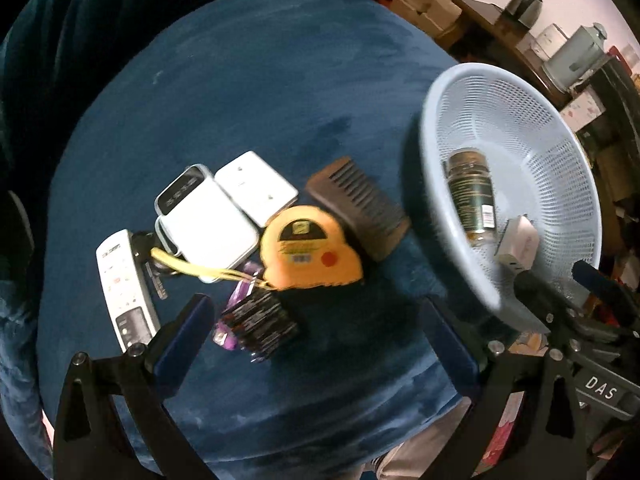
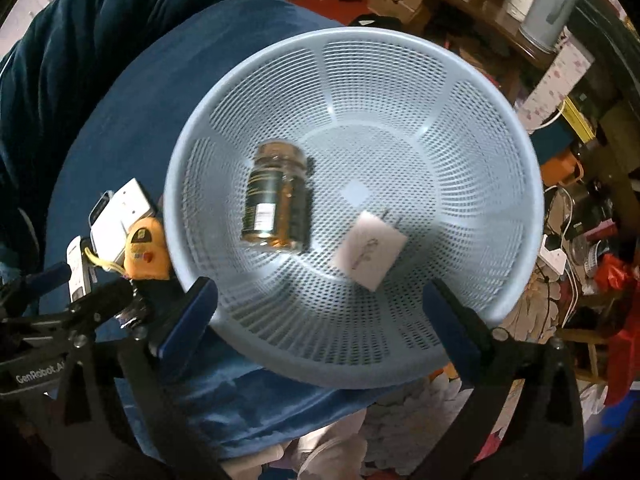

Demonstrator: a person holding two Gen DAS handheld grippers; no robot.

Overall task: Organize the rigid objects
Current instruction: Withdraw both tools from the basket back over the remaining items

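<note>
Both grippers gape wide and empty — the right gripper over a round, perforated pale-blue plastic basket holding a glossy amber jar and flat white box, the left gripper over a yellow tape measure, ribbed brown comb and smooth white cases at centre frame on blue velvety fabric.

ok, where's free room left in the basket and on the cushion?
Light-blue perforated plastic basket: its far and right side is bare; the brown jar and small white box lie left and near of centre. Blue velvet cushion: open beyond the brown comb and white cases. Crowded around the yellow tape measure.
</note>
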